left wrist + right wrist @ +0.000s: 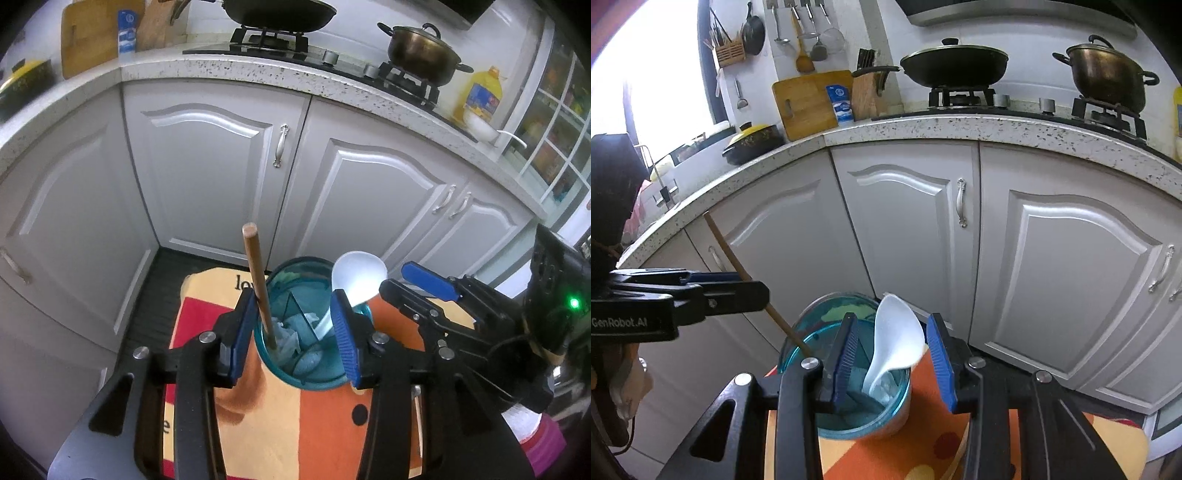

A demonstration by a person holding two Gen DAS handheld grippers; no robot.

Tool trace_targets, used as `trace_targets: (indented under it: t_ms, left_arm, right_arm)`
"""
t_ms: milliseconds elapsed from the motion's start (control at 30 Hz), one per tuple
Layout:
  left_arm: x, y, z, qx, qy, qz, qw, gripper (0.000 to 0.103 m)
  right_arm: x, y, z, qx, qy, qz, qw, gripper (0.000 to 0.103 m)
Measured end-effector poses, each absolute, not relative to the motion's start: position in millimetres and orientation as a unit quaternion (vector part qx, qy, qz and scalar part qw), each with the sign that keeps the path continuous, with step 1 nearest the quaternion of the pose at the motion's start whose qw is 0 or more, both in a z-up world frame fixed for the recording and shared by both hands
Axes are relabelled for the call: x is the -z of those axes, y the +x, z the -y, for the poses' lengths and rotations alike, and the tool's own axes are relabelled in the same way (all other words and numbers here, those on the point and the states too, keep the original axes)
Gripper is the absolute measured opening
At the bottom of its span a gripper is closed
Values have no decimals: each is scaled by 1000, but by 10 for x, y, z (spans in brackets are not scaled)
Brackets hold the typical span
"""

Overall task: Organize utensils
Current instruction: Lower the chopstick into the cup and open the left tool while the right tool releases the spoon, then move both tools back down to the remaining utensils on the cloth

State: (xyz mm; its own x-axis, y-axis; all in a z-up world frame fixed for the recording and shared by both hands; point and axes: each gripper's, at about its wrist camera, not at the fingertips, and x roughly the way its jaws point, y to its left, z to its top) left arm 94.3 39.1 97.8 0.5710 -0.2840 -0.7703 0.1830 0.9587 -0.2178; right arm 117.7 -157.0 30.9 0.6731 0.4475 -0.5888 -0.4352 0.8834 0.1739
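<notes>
Left claw [293, 334] open, pads apart on either side of the holder [306, 373]; chopstick [258, 284] stands in the holder's left compartment, leaning against or just beside the left pad, not pinched. Right claw [894, 360] also open, pads clear of the spoon [897, 339], which stands bowl-up in the holder [897, 413], handle down inside, bowl leaning on the rim. In the left view the spoon [360, 277] sits at the holder's right side, near the right pad. Holder is teal, see-through, divided into compartments, with crumpled paper at the bottom. It stands on an orange patterned cloth [325, 424] over the worktop. Grey cabinets [207, 177] behind.
</notes>
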Motion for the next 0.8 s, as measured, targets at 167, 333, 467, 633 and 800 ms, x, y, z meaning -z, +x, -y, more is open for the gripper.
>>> trace_targets:
  t_ms: [167, 333, 467, 633, 800]
  left_arm:
    - [-1094, 798, -434, 129, -65, -431, 891, 55]
    - [-1231, 665, -456, 125, -63, -413, 900, 58]
    - [-1300, 536, -443, 114, -51, -398, 909, 58]
    - [-1413, 380, -392, 101, -31, -377, 920, 58]
    - [-1533, 261, -343, 99, -18, -359, 928, 58]
  right_arm:
    - [-293, 1044, 1702, -239, 31, -333, 912, 37]
    - [-268, 917, 1755, -232, 33, -340, 911, 37]
    - [-235, 786, 1788, -224, 33, -346, 911, 38]
    - [-212, 643, 1853, -214, 40, -357, 908, 40]
    - [-189, 499, 1913, -212, 45, -363, 906, 40]
